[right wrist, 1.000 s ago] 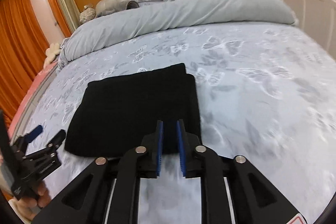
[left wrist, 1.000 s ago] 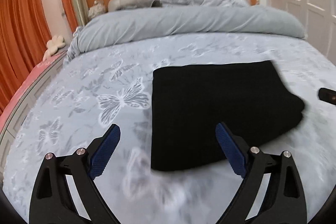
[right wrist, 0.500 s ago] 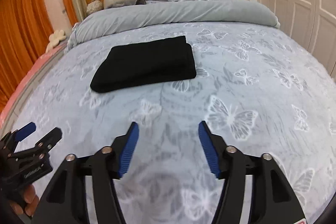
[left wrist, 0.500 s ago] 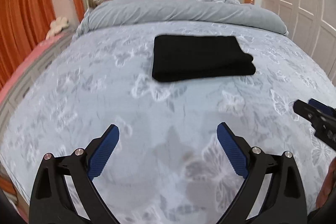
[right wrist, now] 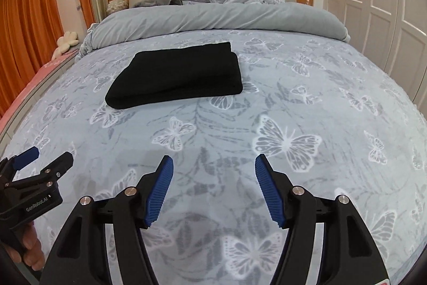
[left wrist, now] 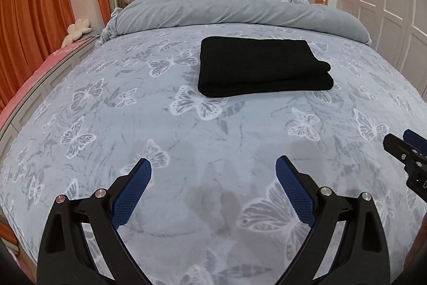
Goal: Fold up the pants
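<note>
One folded pants (left wrist: 263, 66), two grippers (four blue fingers (left wrist: 130, 194)), one bed (left wrist: 186, 130).

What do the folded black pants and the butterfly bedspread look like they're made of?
Folded black pants: likely a thick, soft knit or fleece; matte, with plump rounded fold edges. Butterfly bedspread: seemingly plush flannel-type fabric, with a fuzzy, brushed-looking surface and no sheen. Neither weave is clear enough to confirm.

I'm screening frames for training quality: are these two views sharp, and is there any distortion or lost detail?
Left wrist view: sharp, strong fisheye bowing of the bed, dark corners; the folded pants read as near-featureless black. Right wrist view: equally sharp, wardrobe doors curve; soft gripper shadows on the bedspread.
</note>
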Tool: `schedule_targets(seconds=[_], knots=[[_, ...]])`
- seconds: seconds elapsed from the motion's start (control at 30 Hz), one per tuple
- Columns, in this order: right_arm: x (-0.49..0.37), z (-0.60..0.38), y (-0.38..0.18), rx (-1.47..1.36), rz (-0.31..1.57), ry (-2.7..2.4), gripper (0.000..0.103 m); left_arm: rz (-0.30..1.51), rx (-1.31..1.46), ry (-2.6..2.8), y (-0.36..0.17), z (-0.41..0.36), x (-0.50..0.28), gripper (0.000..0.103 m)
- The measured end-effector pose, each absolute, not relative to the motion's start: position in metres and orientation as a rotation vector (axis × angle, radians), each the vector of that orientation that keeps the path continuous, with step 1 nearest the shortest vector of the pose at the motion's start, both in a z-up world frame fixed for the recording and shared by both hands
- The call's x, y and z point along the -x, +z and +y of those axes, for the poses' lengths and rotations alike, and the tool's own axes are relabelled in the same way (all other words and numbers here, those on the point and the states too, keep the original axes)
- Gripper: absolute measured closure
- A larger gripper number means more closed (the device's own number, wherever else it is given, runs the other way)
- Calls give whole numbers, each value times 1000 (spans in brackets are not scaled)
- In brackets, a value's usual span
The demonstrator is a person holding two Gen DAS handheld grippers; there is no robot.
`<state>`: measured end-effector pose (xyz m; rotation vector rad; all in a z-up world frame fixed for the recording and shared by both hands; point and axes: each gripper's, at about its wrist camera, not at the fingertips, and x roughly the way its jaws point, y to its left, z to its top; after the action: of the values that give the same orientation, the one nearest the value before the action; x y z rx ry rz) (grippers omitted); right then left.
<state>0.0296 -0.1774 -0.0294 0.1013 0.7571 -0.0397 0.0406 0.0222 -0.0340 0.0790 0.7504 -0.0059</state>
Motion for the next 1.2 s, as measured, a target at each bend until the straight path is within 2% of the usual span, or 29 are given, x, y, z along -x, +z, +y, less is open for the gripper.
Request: schedule_targets(seconds=[1.2], knots=[[-27, -170, -35, -101, 767, -58, 39, 752, -83, 10, -40, 18, -43, 7]])
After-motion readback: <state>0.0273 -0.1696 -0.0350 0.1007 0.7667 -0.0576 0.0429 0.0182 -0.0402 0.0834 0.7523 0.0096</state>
